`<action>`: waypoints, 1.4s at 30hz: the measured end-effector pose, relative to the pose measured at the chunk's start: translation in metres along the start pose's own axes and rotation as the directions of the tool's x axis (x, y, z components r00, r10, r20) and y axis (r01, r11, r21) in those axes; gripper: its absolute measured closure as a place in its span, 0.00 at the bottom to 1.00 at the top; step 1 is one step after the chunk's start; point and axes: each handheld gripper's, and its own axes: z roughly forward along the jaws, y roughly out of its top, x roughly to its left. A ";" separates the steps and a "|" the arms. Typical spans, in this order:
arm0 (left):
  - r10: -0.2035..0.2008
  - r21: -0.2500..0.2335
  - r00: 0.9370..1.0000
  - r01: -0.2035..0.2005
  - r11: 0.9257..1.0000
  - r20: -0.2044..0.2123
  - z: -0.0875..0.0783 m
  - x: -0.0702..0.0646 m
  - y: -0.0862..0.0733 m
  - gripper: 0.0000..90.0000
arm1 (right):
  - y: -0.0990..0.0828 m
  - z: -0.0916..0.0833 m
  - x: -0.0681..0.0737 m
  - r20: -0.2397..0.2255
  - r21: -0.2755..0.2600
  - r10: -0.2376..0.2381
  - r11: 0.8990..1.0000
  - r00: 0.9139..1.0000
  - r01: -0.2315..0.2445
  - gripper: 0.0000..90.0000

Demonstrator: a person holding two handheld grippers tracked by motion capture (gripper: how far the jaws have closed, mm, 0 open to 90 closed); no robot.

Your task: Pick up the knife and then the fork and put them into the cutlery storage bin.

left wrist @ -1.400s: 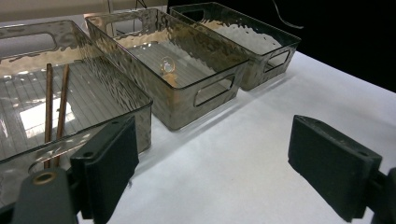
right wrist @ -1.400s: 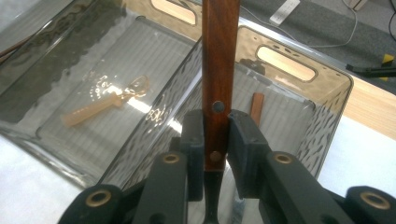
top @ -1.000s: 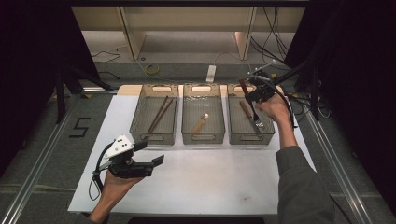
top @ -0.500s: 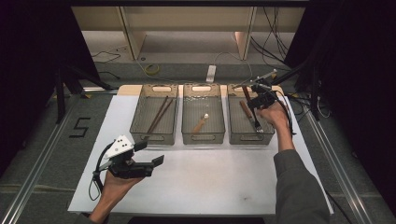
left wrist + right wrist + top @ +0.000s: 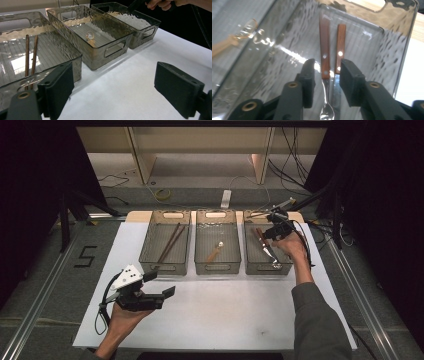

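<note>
While two wooden-handled metal utensils lie side by side on the floor of the right clear plastic bin, the right gripper hangs just above them. Its jaws have just been opening; they stand partly apart with the handles seen between them, and no pad presses on anything. The middle clear bin holds a wooden spoon, the left clear bin two brown chopsticks. The left gripper rests over the white table, wide open and empty.

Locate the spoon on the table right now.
In the high view the spoon lies in the middle bin, between the chopsticks' bin and the right bin.
</note>
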 end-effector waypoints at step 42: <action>-0.019 -0.011 1.000 0.019 1.000 0.015 0.000 0.002 -0.001 0.17 | -0.083 -0.084 0.084 -0.251 -0.428 -0.153 0.903 0.956 0.032 0.33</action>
